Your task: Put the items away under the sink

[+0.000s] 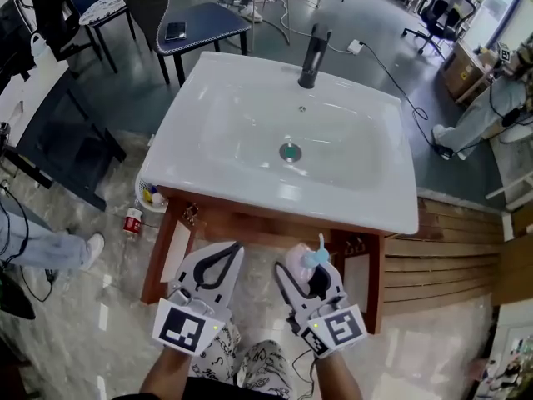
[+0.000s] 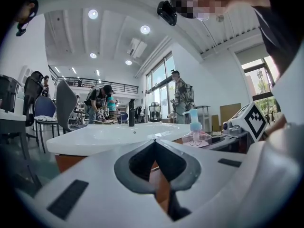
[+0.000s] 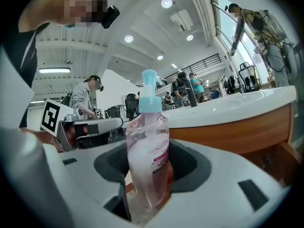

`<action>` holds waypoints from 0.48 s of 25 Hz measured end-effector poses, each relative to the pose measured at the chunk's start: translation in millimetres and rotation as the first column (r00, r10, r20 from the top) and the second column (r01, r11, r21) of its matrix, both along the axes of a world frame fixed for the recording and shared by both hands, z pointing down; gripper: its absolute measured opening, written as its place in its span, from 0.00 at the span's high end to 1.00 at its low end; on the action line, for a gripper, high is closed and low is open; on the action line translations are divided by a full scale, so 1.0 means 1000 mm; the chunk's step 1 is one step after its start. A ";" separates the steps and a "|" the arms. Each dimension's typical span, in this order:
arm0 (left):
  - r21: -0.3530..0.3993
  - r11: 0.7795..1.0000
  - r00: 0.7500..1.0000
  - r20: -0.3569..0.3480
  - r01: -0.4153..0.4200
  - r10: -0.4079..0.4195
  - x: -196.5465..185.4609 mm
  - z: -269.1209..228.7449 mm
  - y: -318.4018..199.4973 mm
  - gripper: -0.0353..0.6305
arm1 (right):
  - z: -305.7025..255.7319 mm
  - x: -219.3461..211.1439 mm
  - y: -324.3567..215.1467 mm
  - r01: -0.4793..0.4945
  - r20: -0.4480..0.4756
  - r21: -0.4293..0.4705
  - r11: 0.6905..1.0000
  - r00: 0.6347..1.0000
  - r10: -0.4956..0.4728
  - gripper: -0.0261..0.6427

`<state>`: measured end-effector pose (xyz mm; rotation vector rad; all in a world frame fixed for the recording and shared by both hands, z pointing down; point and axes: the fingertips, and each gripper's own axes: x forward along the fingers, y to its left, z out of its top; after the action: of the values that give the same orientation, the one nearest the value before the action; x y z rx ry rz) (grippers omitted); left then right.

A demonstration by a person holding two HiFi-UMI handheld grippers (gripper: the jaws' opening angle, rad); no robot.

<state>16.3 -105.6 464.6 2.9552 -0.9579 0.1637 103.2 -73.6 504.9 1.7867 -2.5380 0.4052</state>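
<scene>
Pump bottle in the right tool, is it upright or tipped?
Upright: the pump bottle stands vertical between the right tool's jaws, blue pump on top.

Glossy white sink, wood cabinet, clear plastic bottle.

Your left gripper and right gripper are white, grey-lined, each bearing a black-and-white marker cube; your trousers show black-on-white print.

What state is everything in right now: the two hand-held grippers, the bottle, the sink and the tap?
left hand-held gripper: jaws together, empty.
right hand-held gripper: shut on the pump bottle.
pump bottle: upright, cap on, held in front of the sink, not yet under it.
sink: basin empty.
tap: no water running.
</scene>
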 end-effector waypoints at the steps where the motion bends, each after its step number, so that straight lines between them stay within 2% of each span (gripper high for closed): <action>1: 0.004 1.000 1.000 0.003 0.002 -0.002 0.000 0.002 -0.001 0.94 | 0.003 0.000 -0.001 0.002 0.002 0.001 1.000 1.000 -0.002 0.61; 12: 0.024 1.000 1.000 0.002 0.015 -0.015 -0.004 0.038 -0.013 0.94 | 0.040 -0.004 -0.014 0.027 -0.002 0.023 0.999 1.000 -0.027 0.61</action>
<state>12.1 -118.2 502.4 2.9699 -0.9886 0.1567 99.2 -88.0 544.7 1.7572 -2.5733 0.3747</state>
